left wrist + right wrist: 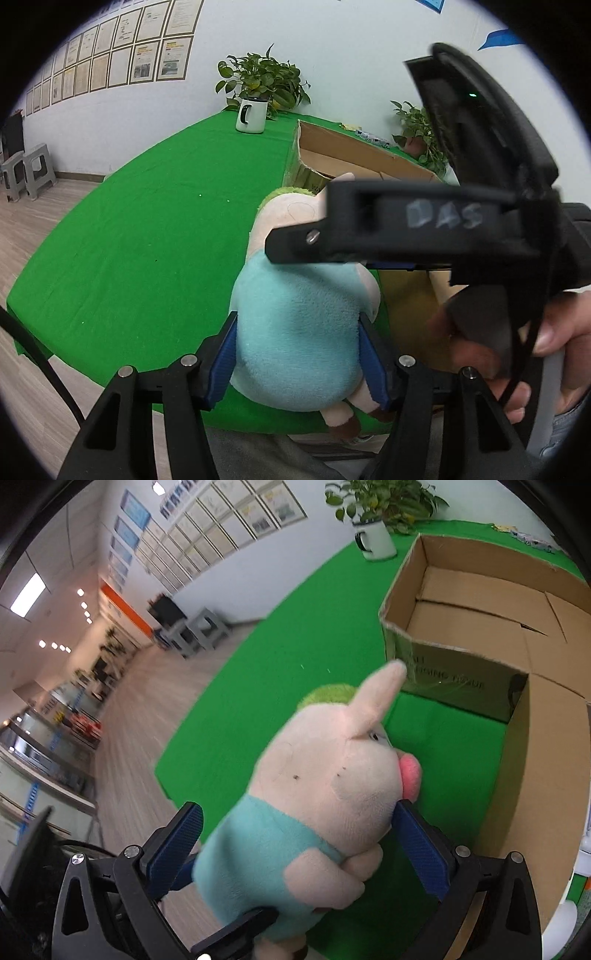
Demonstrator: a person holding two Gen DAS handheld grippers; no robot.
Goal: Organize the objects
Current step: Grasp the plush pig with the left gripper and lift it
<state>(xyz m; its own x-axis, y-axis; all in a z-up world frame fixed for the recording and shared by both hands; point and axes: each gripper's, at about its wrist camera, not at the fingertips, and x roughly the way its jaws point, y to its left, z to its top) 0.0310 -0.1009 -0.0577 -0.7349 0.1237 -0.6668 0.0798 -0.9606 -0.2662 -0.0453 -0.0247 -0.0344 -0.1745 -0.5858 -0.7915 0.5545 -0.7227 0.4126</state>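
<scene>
Left wrist view: left gripper (297,363) has both blue pads pressed into the teal body of the plush pig (295,332), so it is pinching the toy around the torso, held up over the near edge of the green table (147,229); right gripper (406,232) crosses the frame at the pig's head, close and blurred, its fingertips hidden from this side, body marked with handwritten "DAS"; person's hand (546,343) on its grip at right. Cardboard box (354,155) sits open just behind the toy, white mug planter (252,116) further back, wall of framed papers too small to read. Right wrist view: right gripper (299,845) is spread, one pad just under the pig's snout, other pad apart from the teal back, so not clamped as far as I can see; plush pig (332,782) is between the fingers, ear pointing at the cardboard box (480,627), which looks empty; box side has dark print, partly legible, not enough to read for sure. Handling, my judgement: toy is light, soft, compresses a lot, fleece not slippery, nothing fragile; torso is the best grab, head is bulky and would squirm, limbs too floppy; likely destination is the box
</scene>
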